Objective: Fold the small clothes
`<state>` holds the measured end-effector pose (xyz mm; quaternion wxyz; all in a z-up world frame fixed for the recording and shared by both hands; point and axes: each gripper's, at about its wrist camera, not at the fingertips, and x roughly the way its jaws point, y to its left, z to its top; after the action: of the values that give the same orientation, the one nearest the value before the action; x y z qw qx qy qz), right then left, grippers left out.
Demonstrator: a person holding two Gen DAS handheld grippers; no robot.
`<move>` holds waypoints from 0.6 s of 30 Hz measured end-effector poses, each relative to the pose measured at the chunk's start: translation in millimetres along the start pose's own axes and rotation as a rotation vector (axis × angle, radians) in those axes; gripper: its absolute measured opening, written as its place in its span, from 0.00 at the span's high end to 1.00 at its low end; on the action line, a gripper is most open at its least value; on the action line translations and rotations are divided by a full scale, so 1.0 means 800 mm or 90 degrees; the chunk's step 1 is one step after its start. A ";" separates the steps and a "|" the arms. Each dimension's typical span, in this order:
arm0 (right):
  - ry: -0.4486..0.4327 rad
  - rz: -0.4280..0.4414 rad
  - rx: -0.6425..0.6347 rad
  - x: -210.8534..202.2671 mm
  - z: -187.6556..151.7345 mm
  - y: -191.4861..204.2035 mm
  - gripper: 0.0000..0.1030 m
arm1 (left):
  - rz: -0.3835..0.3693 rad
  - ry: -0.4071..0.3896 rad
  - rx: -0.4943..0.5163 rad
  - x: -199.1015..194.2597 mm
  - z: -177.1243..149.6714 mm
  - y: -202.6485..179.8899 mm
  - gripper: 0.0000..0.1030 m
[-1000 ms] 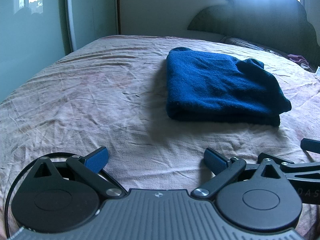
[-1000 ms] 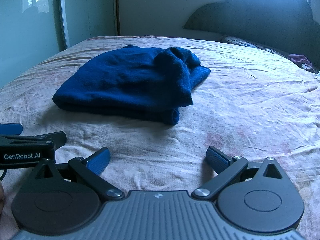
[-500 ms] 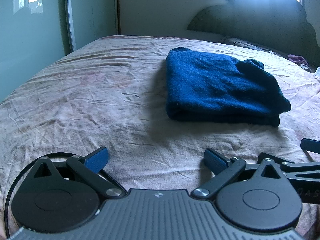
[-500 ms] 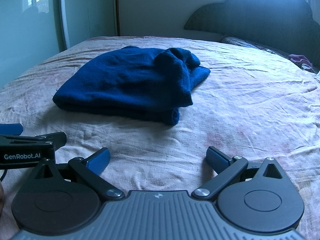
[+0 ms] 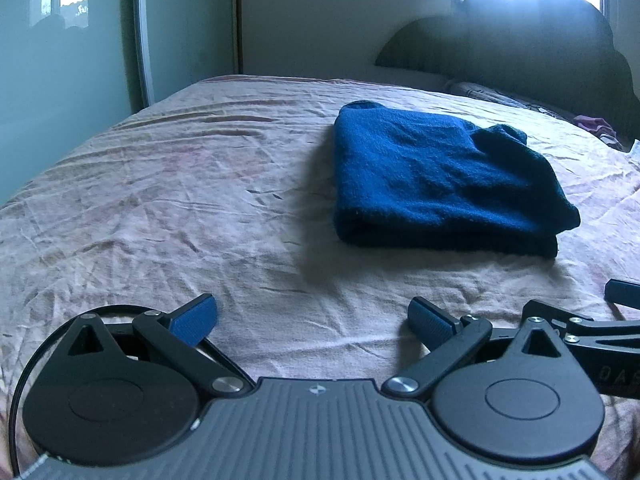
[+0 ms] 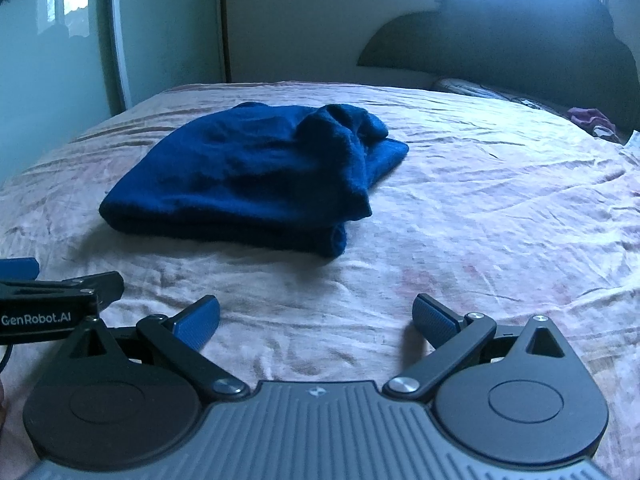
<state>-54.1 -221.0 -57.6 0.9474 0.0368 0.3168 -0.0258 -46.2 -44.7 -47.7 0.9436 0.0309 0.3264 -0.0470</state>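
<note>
A dark blue knitted garment (image 5: 436, 184) lies folded into a thick bundle on the pink bedsheet (image 5: 180, 200). In the right wrist view the same garment (image 6: 256, 176) sits ahead and to the left, a bunched part on its top right. My left gripper (image 5: 312, 320) is open, low over the sheet, well short of the garment, nothing between its blue pads. My right gripper (image 6: 316, 320) is open too, also short of the garment and holding nothing. Each gripper's side shows at the other view's edge.
The wrinkled sheet (image 6: 500, 208) spreads wide on both sides of the garment. A dark headboard (image 5: 520, 60) stands at the far right, with a small purple cloth (image 6: 592, 118) near it. A glossy wardrobe door (image 5: 60, 60) lines the bed's left side.
</note>
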 end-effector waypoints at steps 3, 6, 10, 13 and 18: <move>0.000 0.000 -0.001 0.000 0.000 0.000 0.00 | 0.000 0.000 0.001 0.000 0.000 0.000 0.00; 0.000 0.000 0.000 0.000 0.000 0.000 0.00 | 0.000 0.000 0.000 -0.001 0.000 0.001 0.00; -0.004 -0.001 -0.001 -0.001 0.000 0.000 0.00 | 0.001 -0.002 0.001 -0.002 0.001 0.002 0.00; -0.005 -0.002 -0.001 -0.001 0.000 0.000 0.00 | 0.005 -0.006 0.007 -0.005 0.000 0.000 0.00; -0.011 -0.011 -0.008 -0.004 0.000 0.003 0.00 | 0.013 0.002 0.016 -0.008 0.002 -0.002 0.00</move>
<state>-56.2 -219.0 -55.3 0.9501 0.0279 0.3090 -0.0322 -50.6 -45.7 -42.6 0.9431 0.0462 0.3266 -0.0416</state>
